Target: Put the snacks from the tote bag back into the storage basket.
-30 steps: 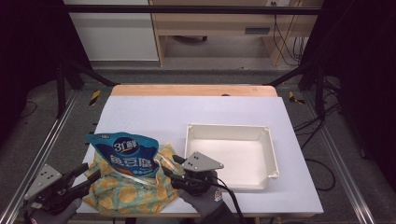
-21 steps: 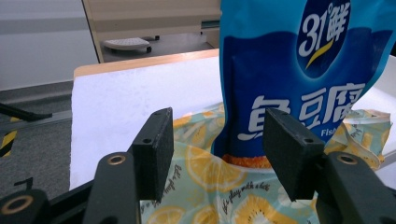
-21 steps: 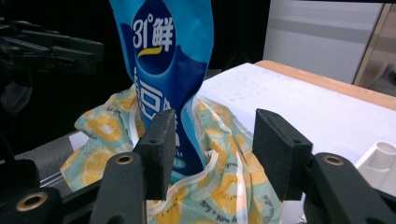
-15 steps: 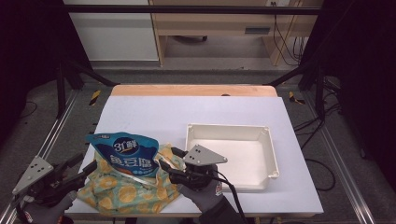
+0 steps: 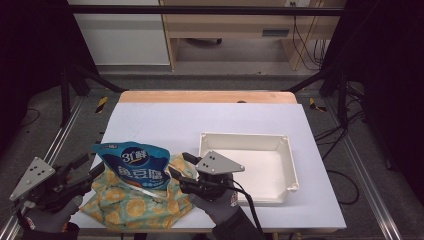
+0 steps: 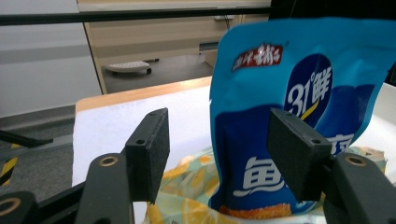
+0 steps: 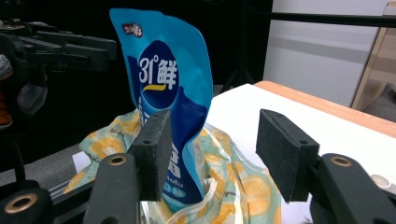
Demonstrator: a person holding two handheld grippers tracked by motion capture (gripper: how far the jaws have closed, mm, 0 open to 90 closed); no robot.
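A blue snack pouch (image 5: 132,167) stands upright in a yellow orange-print cloth bag (image 5: 135,205) at the table's front left. My left gripper (image 5: 92,167) hovers at the bag's left side. Its jaws have just been opening, and the pouch (image 6: 299,70) stands beyond them, untouched. My right gripper (image 5: 180,166) hovers at the bag's right side, between the bag and the tray. Its jaws have also just been opening; the pouch (image 7: 163,70) and bag (image 7: 233,186) lie beyond the pads, free of them.
A white rectangular tray (image 5: 245,140) sits on the white table (image 5: 200,120) right of the bag, close to my right hand. The far edge is a wooden strip (image 5: 205,96). Metal frame rails run along both sides.
Both grippers have lifted a little off the bag. The left one has drawn back to the left, away from the bag's edge. Both pairs of jaws stand wider.
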